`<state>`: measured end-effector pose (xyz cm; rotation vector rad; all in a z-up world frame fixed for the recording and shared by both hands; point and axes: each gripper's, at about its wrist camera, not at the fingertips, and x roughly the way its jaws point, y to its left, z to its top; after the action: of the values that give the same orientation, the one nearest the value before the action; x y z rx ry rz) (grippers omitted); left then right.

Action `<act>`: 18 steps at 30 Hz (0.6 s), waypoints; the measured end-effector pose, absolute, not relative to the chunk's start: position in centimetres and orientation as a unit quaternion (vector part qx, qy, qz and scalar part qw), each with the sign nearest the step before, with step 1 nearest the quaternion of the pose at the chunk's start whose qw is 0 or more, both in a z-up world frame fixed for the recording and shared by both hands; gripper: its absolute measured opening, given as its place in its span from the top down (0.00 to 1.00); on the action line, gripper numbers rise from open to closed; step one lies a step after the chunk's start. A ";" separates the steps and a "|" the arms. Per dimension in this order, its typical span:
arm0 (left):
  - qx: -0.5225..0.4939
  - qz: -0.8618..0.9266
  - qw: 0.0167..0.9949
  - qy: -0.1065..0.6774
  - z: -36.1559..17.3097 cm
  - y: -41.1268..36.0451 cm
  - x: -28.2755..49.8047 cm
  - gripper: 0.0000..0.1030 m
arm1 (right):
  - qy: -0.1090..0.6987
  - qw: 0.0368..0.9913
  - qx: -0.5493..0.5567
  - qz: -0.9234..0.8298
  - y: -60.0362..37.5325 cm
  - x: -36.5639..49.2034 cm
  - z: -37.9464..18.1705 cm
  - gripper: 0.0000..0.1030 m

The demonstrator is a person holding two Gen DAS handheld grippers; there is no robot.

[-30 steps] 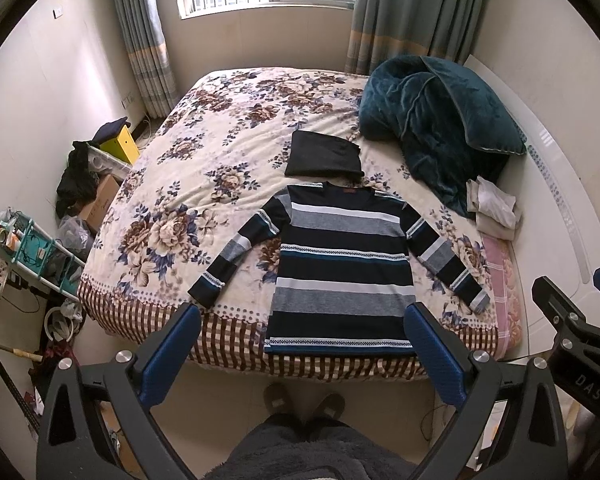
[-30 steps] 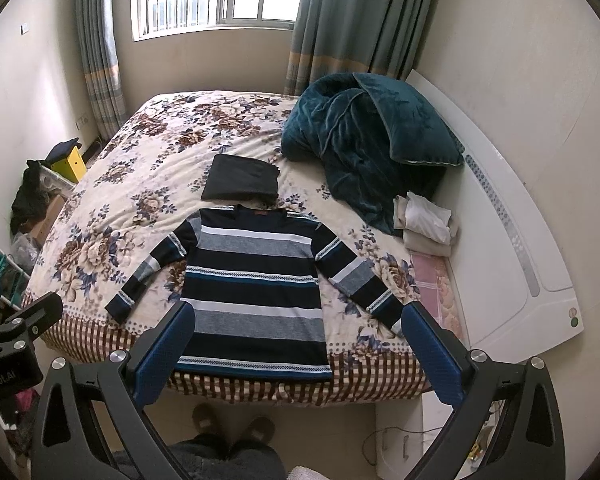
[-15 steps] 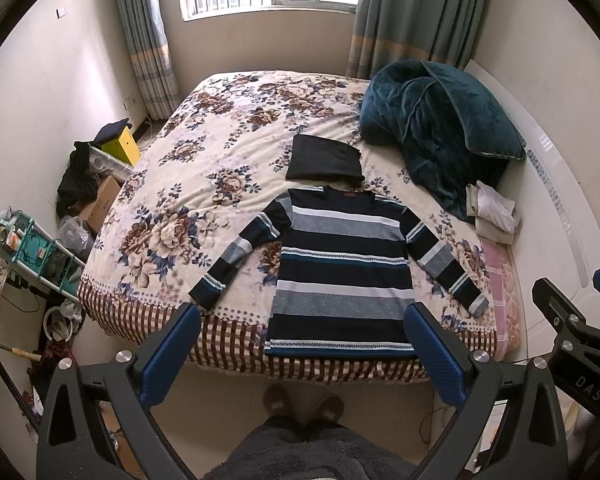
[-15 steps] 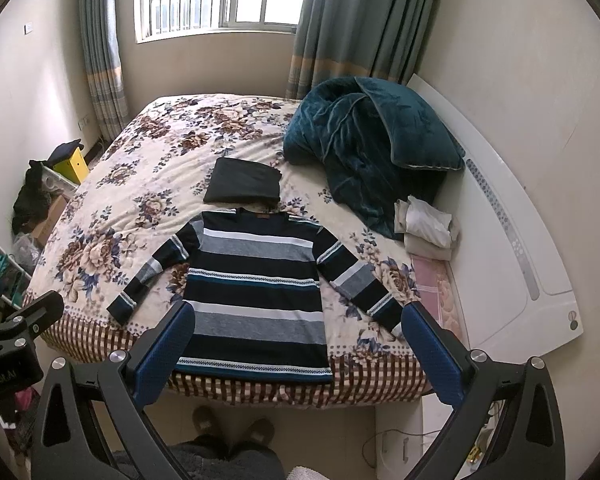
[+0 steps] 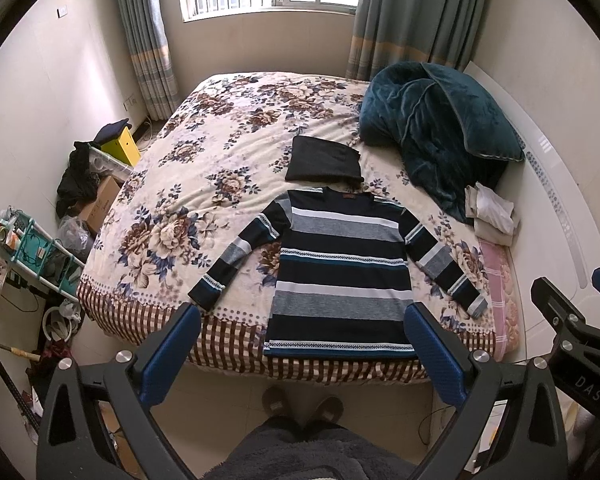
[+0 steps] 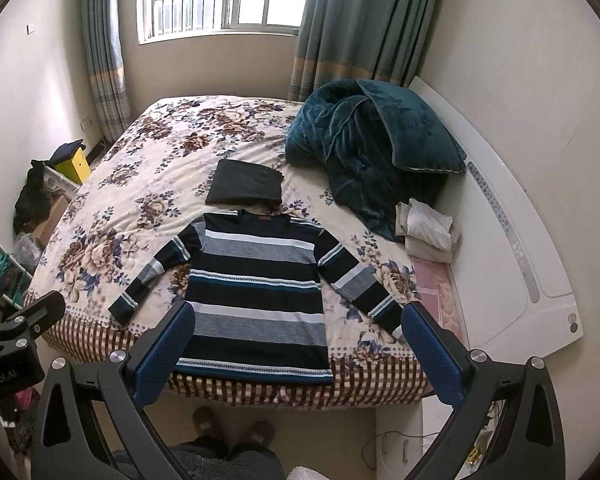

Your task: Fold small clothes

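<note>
- Left wrist view: the left gripper (image 5: 302, 344) hangs in the air short of the bed's (image 5: 172, 320) near edge, its blue fingers (image 5: 168, 354) spread wide with nothing between them.
- The right gripper (image 6: 298, 346) is held the same way in its own view, jaws wide apart and empty, also short of the near edge.
- One striped sweater (image 5: 336, 268) lies flat near the bed's near edge, neck toward the far end, hem hanging slightly over the checked border, both sleeves angled outward.
- Its left sleeve (image 5: 236, 256) ends toward the near left corner; its right sleeve (image 5: 444, 264) ends toward the near right corner.
- Judged from this layout, folding has not begun: the sweater is spread and untouched, so this looks like the approach before the first fold.
- The next move probably calls for each gripper to come down on its own side, pinch a single layer at a cuff or shoulder, and carry the sleeve inward across the body.
- The knit is soft, so a shallow pinch could slip, and a deep one could catch the bedcover too.
- Count: one sweater to fold; one dark folded garment (image 5: 324, 160) just beyond its collar, apparently finished; one pale folded bundle (image 5: 490, 214) near the right edge; one teal blanket heap (image 5: 432, 128) toward the far right corner; two grippers.
- The person's two slippers (image 5: 302, 404) show on the floor below the near edge.
</note>
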<state>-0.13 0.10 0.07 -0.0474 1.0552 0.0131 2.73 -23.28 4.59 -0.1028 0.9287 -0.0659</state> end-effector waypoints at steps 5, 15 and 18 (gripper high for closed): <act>-0.023 0.006 0.864 0.503 0.1 0.1 -0.1 0.00 | 0.447 0.893 -0.050 -0.032 -23.3 2.7 4.6 0.00; -0.024 0.005 0.865 0.502 0.1 0.1 -0.2 0.00 | 0.446 0.893 -0.050 -0.032 -23.2 3.1 4.7 0.00; -0.025 0.005 0.864 0.503 0.0 0.1 -0.1 0.00 | 0.445 0.893 -0.050 -0.032 -23.2 2.9 4.4 0.00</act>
<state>-0.11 0.14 0.00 -0.0522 1.0533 0.0100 2.89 -23.20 4.35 -0.1039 0.9236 -0.0667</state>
